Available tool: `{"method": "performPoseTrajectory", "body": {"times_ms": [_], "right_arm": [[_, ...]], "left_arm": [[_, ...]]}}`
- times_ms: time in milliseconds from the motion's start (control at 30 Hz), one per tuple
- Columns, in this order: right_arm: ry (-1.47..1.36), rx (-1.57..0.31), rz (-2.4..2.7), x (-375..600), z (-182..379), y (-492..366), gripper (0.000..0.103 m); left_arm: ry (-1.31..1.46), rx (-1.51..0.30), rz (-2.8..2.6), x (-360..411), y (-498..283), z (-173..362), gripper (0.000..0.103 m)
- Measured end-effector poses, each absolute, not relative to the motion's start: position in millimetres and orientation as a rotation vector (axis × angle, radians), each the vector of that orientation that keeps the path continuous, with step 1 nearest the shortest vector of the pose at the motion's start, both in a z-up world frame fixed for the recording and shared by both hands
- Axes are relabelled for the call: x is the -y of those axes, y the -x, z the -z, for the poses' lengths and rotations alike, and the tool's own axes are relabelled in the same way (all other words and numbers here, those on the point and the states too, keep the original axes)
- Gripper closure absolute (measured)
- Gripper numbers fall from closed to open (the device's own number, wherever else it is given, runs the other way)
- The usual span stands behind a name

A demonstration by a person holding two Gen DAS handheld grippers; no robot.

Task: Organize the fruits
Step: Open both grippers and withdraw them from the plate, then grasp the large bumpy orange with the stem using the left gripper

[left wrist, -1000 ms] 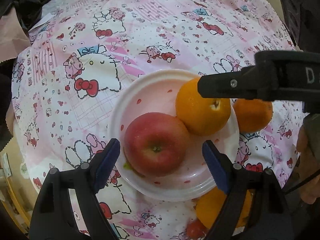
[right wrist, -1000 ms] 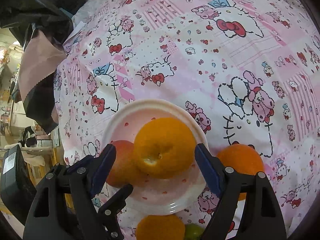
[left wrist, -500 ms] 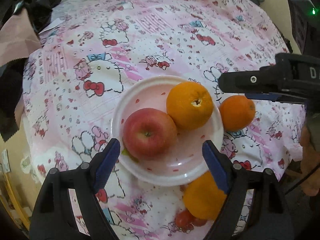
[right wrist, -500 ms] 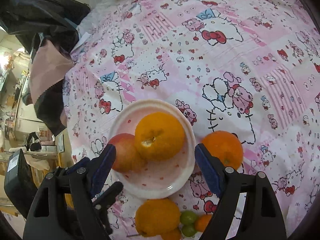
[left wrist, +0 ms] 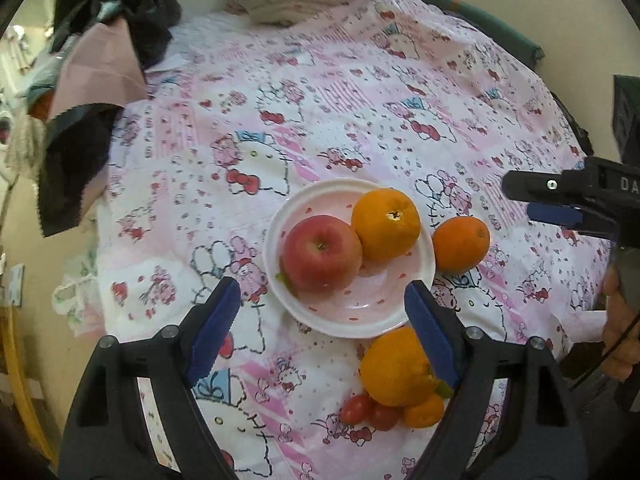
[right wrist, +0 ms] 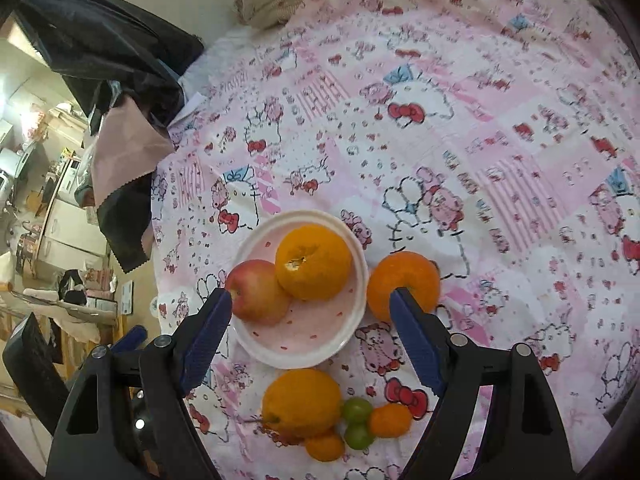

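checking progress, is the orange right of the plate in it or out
Out. The orange sits on the tablecloth beside the plate; only the apple and another orange are in.

Even, soft indoor lighting in both views; colours slightly washed out. Faint shadows under the plate (left wrist: 416, 300). Strong fisheye bending and dark vignette at the edges. Mild blur on cloth (right wrist: 500, 128) print; centre reasonably sharp.
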State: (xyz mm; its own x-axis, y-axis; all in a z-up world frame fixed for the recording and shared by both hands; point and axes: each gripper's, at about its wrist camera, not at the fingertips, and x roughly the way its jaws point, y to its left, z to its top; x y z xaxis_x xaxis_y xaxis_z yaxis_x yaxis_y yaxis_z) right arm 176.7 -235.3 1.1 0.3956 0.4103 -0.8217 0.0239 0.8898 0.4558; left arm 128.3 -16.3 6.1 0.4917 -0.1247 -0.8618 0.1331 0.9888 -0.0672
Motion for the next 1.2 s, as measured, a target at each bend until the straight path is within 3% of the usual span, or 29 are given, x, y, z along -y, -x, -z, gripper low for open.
{"method": "performPoseTrajectory", "body": {"times_ms": [333, 833, 1200], "right_arm": [[-0.380, -1.047, -0.257, 249.0, -15.6, -120.1, 0.019], [-0.425, -1.002, -0.217, 266.2, -3.2, -76.5, 0.011], [-0.478, -1.058, -0.180, 272.4, 18.9, -88.7, 0.011]], "left_arm": [[0.063, -0.974, 0.108, 19.5, -86.4, -14.8, 0.021], [0.082, -1.020, 0.055, 23.0, -71.0, 8.0, 0.021], [0.107, -1.263, 0.193, 51.3, -82.4, 66.3, 0.021]]}}
